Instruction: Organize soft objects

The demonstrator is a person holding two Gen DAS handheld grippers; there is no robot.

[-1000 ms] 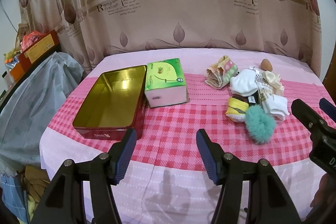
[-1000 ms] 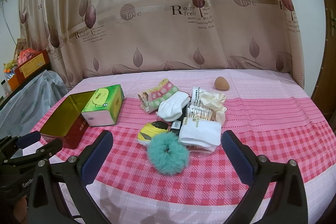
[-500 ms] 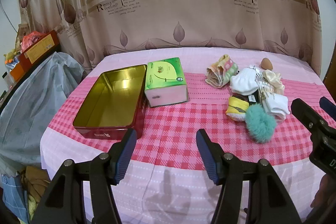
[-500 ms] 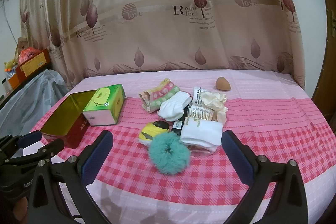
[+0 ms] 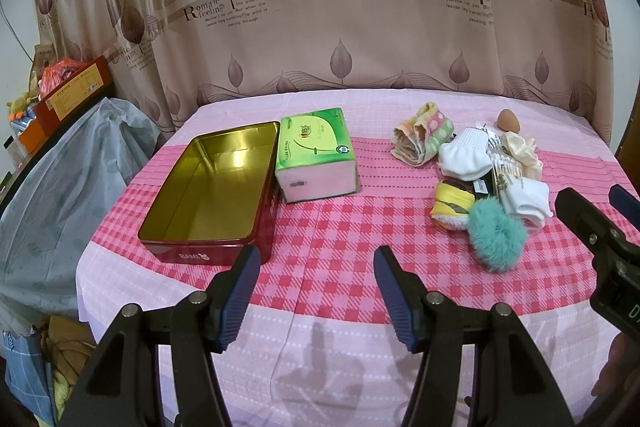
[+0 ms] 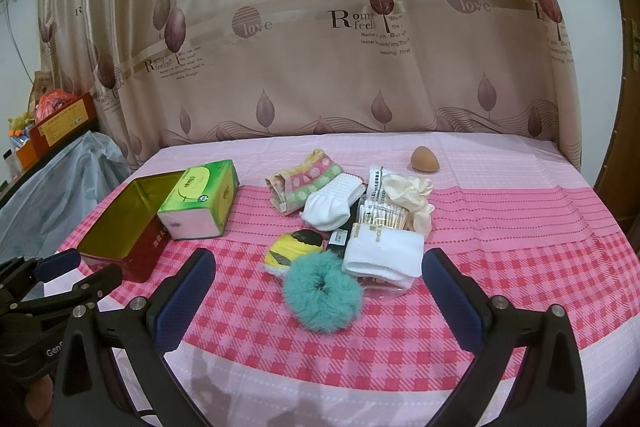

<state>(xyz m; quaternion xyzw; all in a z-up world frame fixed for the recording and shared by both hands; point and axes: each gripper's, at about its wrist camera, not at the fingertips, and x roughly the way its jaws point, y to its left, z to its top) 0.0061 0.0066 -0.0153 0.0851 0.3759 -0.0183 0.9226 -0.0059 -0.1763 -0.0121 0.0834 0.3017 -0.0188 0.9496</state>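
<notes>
An open red tin with a gold inside (image 5: 208, 195) (image 6: 120, 223) sits at the table's left, empty. A pile of soft things lies to the right: a teal fluffy scrunchie (image 6: 323, 294) (image 5: 496, 241), white socks (image 6: 384, 255), a yellow-and-black item (image 6: 294, 247), a folded striped towel (image 6: 304, 179), a cream scrunchie (image 6: 412, 193), and a brown makeup sponge (image 6: 425, 159). My left gripper (image 5: 316, 287) is open and empty near the front edge. My right gripper (image 6: 318, 303) is open wide and empty, in front of the teal scrunchie.
A green tissue box (image 5: 316, 155) stands right beside the tin. A packet of cotton swabs (image 6: 384, 217) lies in the pile. A curtain hangs behind the table. A grey plastic-covered heap (image 5: 60, 195) and boxes stand left of the table.
Both grippers have hardly moved; the view has shifted very slightly. Nothing on the table has moved.
</notes>
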